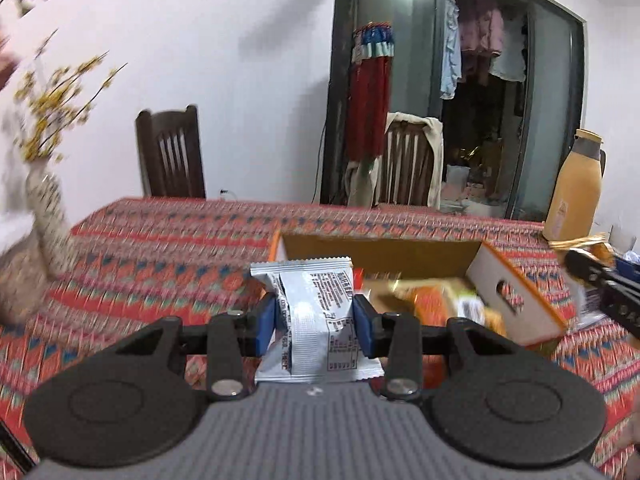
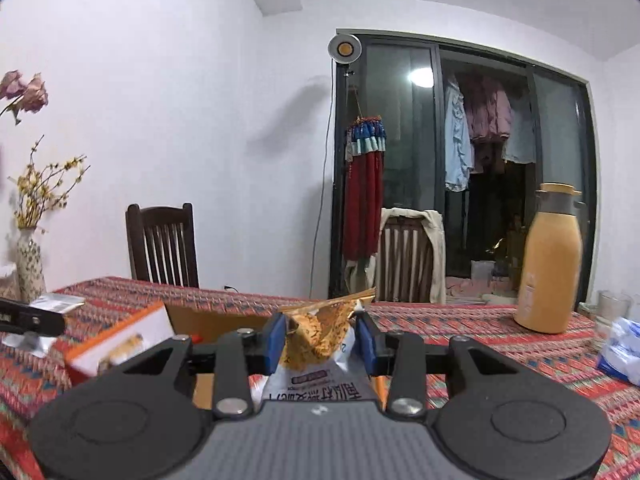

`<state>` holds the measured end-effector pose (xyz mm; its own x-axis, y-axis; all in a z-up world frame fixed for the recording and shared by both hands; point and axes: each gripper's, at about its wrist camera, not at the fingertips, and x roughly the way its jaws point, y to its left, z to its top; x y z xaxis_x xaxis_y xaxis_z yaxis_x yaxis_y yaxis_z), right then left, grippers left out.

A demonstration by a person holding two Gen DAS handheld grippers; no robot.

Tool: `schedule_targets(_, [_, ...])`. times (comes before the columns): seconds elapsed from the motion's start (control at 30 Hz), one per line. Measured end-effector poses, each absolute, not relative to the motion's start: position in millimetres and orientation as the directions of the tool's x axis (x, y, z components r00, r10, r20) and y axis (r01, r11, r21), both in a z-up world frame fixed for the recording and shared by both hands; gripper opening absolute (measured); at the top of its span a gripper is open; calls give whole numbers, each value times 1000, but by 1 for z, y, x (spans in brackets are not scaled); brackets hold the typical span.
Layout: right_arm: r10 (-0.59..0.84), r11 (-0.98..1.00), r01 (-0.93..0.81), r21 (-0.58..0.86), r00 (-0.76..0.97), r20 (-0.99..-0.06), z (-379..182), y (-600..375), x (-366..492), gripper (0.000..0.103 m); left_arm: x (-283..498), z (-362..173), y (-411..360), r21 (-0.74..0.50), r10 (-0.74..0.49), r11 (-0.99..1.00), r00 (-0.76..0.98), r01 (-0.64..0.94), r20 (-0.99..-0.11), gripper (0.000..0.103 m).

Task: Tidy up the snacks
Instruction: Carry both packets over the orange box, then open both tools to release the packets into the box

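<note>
My left gripper (image 1: 314, 320) is shut on a silver snack packet (image 1: 308, 312) with printed text, held above the patterned tablecloth just in front of an open cardboard box (image 1: 516, 292). The box holds several orange snack packets (image 1: 432, 304). My right gripper (image 2: 320, 340) is shut on an orange and white snack bag (image 2: 320, 336), held above the table to the right of the same box (image 2: 120, 344). The right gripper also shows at the right edge of the left wrist view (image 1: 600, 280). The left gripper with its silver packet shows at the left edge of the right wrist view (image 2: 36, 320).
A tan thermos bottle (image 2: 548, 264) stands on the table (image 2: 480, 332) at the right, with a glass (image 2: 614, 306) and a blue-white pack (image 2: 620, 352) beside it. A vase of yellow flowers (image 2: 30, 264) stands at the left. Two wooden chairs (image 2: 164, 244) stand behind the table.
</note>
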<state>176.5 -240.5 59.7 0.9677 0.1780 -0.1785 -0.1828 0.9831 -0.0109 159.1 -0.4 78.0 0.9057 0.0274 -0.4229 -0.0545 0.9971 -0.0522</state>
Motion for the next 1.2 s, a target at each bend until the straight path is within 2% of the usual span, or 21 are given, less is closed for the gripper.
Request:
schedule_targets(0.23, [225,974,-223,31,961,-163,65,-214,228,37,208,77,-20,-31,21,999,924,-36,-382,41])
schedule_targets(0.4, [247,968,-249,23,940,-235,46,-209,247,37,234,62,-20,-65,3,997,931,-28,-366,41])
schedule_targets(0.5, [257,966,-254,46,932,-257,40,-210,251,37,241,47,-16,-64,-22,998,910,-5,-414,41])
schedule_targets(0.6, [260,965,-256,50,926,-275,35,-210,253,37,241,43,-11,-75,-25,997,907,-8,-421,41])
schedule_targets(0.67, [257,966,-253,53,921,-293,31,-209,254,39,238,42,-8,-89,-23,996,913,-14,-407,43])
schedule_targets(0.7, [253,967,-246,60,919,-302,30,-209,254,39,236,42,-7,-96,-18,995,916,-22,-400,48])
schedule_targets(0.73, [246,969,-236,68,920,-306,29,-210,254,42,234,42,-6,-104,-13,994,921,-30,-389,60])
schedule_targets(0.77, [241,970,-228,80,919,-312,29,-212,253,57,230,43,-6,-108,-6,993,928,-37,-373,68])
schedule_targets(0.8, [238,971,-220,91,918,-317,28,-213,252,67,226,43,-6,-103,8,994,935,-47,-354,83])
schedule_targets(0.83, [230,973,-209,99,921,-313,28,-214,250,84,223,45,-6,-99,20,994,941,-57,-337,97])
schedule_targets(0.87, [219,975,-198,98,928,-302,29,-215,247,96,220,47,-6,-99,32,993,946,-67,-322,103])
schedule_targets(0.93, [202,979,-181,99,937,-285,31,-217,244,103,218,51,-7,-101,48,991,947,-84,-318,103])
schedule_targets(1.2, [165,982,-132,133,946,-279,35,-225,236,103,208,56,-4,-126,26,990,943,-71,-331,103])
